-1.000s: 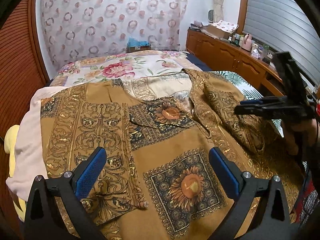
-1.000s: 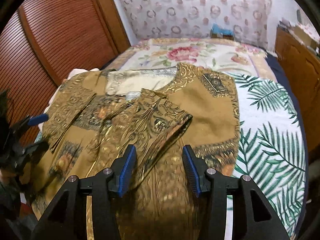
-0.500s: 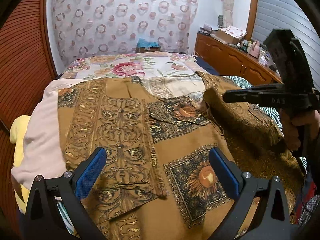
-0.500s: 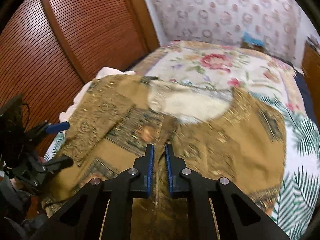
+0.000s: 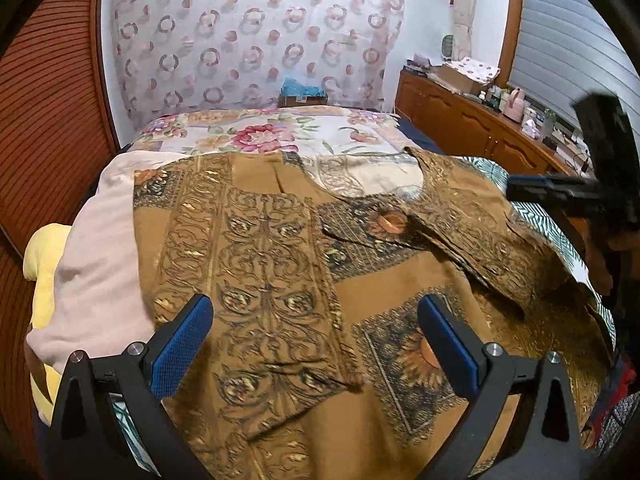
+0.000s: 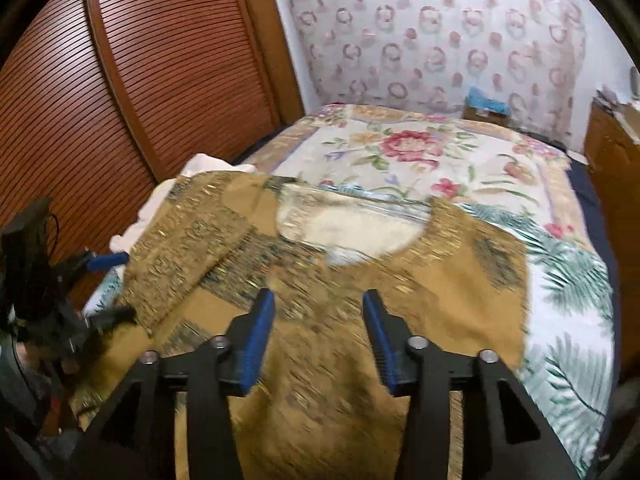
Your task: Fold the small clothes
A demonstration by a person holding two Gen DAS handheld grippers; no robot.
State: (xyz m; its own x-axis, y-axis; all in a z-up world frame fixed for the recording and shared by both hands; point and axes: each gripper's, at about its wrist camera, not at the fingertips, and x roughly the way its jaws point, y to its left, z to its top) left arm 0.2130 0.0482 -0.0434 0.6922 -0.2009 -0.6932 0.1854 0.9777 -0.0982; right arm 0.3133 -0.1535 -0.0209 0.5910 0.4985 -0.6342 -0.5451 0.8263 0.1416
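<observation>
Both sets of jaws stood wide and empty, right gripper [image 6: 318,340] having just been opening over the brown patterned shirt [image 5: 384,292] spread on the bed [image 6: 440,152], left gripper [image 5: 316,344] hovering; both sleeves looked folded in, so next probably grabbing the hem.

Left wrist view: fisheye behind the left tool [image 5: 316,340], low and close over the near end of the bed [image 5: 256,136], angled down toward the ring-patterned wall [image 5: 256,36]. Right wrist view: same setup behind the right tool [image 6: 318,336], looking more toward the louvred doors [image 6: 160,80]. Both share the brown shirt [image 5: 384,292], the floral bedspread, the wall, and each other's tool at frame edge.
</observation>
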